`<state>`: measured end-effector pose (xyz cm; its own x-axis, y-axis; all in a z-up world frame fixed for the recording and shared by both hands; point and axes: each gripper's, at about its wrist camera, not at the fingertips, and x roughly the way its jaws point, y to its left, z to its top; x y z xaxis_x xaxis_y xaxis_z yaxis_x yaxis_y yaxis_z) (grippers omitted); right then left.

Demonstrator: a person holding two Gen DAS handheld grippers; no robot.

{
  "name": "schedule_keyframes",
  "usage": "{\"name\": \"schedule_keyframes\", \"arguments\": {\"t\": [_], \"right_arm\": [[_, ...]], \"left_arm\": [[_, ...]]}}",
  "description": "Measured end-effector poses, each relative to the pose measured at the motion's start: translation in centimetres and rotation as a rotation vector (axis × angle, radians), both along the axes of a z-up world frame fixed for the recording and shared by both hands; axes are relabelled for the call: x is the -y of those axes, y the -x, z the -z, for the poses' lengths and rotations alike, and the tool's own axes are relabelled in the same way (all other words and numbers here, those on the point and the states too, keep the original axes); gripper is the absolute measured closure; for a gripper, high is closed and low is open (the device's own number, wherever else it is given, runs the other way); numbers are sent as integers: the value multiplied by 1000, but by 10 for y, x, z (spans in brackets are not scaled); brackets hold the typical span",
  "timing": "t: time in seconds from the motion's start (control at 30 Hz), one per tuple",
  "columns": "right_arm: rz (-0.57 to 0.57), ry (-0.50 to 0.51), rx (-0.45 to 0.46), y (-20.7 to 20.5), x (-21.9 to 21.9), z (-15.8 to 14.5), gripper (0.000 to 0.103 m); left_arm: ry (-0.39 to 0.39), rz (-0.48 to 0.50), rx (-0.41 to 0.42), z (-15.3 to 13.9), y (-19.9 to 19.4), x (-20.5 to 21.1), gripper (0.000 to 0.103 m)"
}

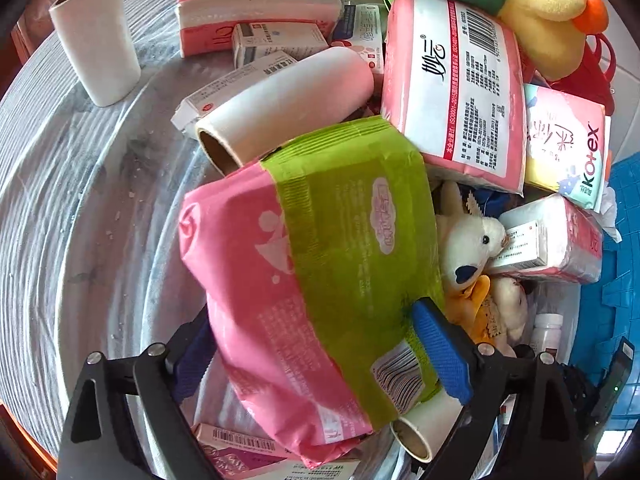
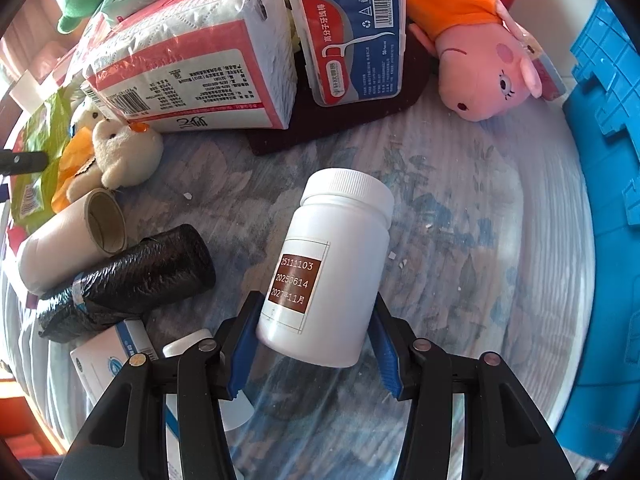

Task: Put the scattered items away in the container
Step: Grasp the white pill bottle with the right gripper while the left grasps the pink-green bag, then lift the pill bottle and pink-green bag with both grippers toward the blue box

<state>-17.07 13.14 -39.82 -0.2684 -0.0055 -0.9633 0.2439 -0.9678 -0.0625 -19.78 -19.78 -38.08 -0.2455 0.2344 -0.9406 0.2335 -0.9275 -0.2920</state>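
Note:
My left gripper [image 1: 320, 344] is shut on a pink and green soft pack [image 1: 312, 264] and holds it over the heap of scattered items. My right gripper [image 2: 314, 344] is shut on a white pill bottle [image 2: 328, 264] with a brown date label, held above the table. The blue container shows at the right edge of the right wrist view [image 2: 600, 200] and of the left wrist view [image 1: 624, 240]. Pink tissue packs [image 1: 456, 92], a white roll [image 1: 280, 108] and a small white plush [image 1: 472, 240] lie under the left gripper.
A white cup [image 1: 96, 36] stands at the far left. In the right wrist view lie a tissue pack [image 2: 200, 60], a floss-pick box [image 2: 352, 40], a pink pig plush [image 2: 476, 56], a small bear plush [image 2: 124, 152], a black bag roll [image 2: 132, 276] and a cardboard roll [image 2: 72, 240].

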Motion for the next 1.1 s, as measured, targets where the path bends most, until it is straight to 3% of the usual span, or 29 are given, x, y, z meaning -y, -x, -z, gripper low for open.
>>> {"name": "schedule_keyframes", "arguments": {"t": [0.13, 0.27, 0.43, 0.7, 0.77, 1.03, 1.1], "right_arm": [[-3, -2, 2, -2, -3, -1, 53], [-2, 0, 3, -6, -7, -1, 53], [1, 1, -8, -10, -12, -6, 53], [3, 30, -40, -18, -21, -26, 54], [8, 39, -48, -20, -25, -32, 55], [25, 65, -86, -32, -40, -55, 57], [29, 71, -93, -8, -26, -71, 57]], "left_arm": [[116, 82, -32, -15, 3, -18, 32], [224, 152, -75, -32, -3, -29, 44], [281, 183, -113, -50, -10, -32, 59], [330, 189, -158, -70, -49, -32, 70], [335, 183, -166, -51, -54, -33, 71], [370, 169, -185, -66, -75, -16, 71], [370, 163, -193, -70, -75, -12, 71]]}}
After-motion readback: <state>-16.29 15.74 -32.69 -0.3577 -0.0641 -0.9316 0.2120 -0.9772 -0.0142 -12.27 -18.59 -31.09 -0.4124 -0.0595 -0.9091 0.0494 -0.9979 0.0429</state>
